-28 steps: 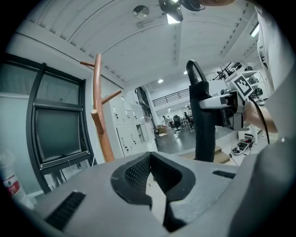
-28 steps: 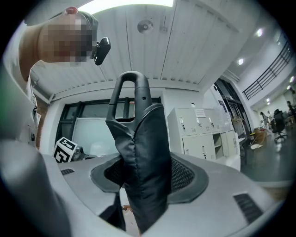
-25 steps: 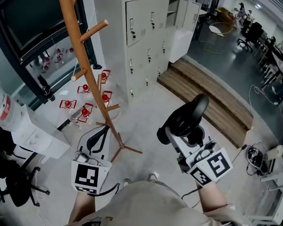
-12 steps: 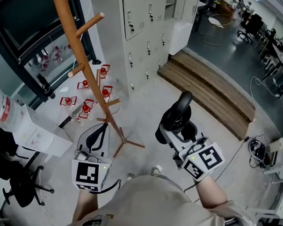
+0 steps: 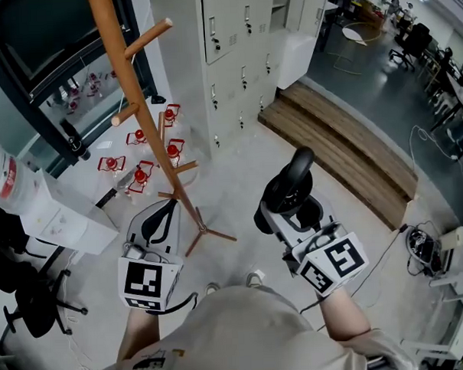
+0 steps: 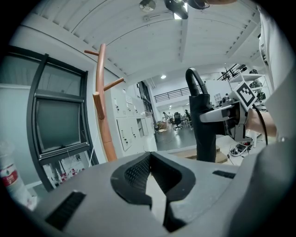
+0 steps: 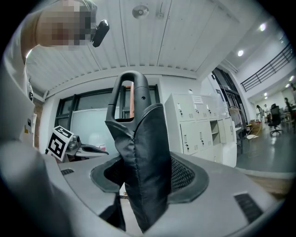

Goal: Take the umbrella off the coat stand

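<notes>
One black folded umbrella (image 5: 291, 184) is off the coat stand (image 5: 134, 108), held upright with its loop handle uppermost. It stands well apart from the stand, to the stand's right in the head view. Against the frame a second ago, the umbrella and its carrier sit slightly lower and closer to the person's body; over the last half second nothing has shifted. Right claw (image 5: 282, 213): jaws set wide, both pads pressed on the umbrella's folded fabric (image 7: 141, 157). Left claw (image 5: 161, 225): jaw tips together, nothing between them (image 6: 149, 176), pointing toward the stand's base. Grey lockers (image 5: 237, 57) stand behind.
</notes>
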A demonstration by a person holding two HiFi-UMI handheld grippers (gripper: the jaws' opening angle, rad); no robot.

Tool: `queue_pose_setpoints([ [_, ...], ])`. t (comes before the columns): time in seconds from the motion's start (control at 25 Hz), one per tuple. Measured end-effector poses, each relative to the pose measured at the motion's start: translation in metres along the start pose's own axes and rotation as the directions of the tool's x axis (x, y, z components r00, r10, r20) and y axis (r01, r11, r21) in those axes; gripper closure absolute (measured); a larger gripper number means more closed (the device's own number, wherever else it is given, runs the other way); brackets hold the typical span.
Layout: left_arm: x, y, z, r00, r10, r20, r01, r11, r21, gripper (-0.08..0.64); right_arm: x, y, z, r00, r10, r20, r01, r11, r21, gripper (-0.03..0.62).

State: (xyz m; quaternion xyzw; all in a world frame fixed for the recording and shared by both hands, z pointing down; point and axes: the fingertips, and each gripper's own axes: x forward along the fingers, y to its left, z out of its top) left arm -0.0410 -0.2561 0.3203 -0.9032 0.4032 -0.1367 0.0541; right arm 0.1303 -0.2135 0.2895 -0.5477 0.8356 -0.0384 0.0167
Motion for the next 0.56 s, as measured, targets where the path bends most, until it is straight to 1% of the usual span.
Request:
queue_pose_setpoints([
  [0.56,-0.0010,-0.0002,0.0038,1.000,0.005,0.005,-0.005,1.000,0.016,0.552,0.0034,0.0002,0.0043,1.000,0.025,0.002,-0.025,1.000,0.004,0.339],
])
